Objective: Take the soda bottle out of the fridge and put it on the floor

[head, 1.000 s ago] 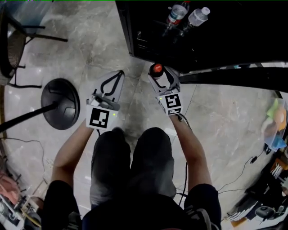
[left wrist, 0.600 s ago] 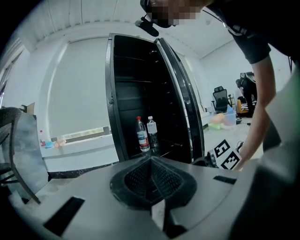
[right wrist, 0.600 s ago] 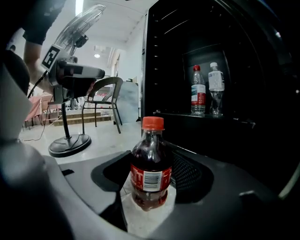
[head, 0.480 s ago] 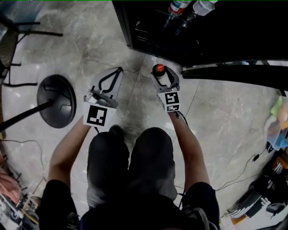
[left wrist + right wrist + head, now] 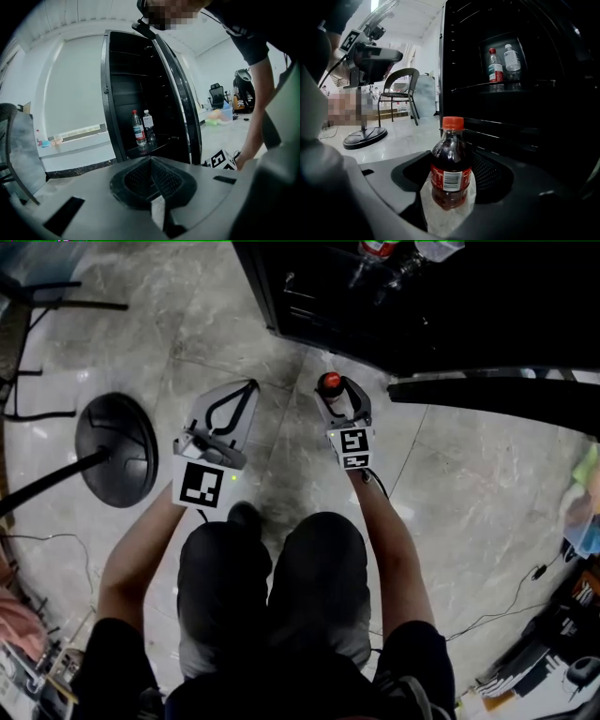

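At lower centre of the right gripper view, the soda bottle (image 5: 450, 176) was clamped upright by the right gripper (image 5: 339, 390), seemingly just above the floor (image 5: 408, 136). The left gripper (image 5: 150, 158) was held closed and empty. Beyond, the open fridge (image 5: 525, 126) was seen.

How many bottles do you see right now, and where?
3. The soda bottle is in the right gripper, outside the fridge. A red-capped bottle and a white-capped bottle stand together on a fridge shelf. Darker shelves may hide more.
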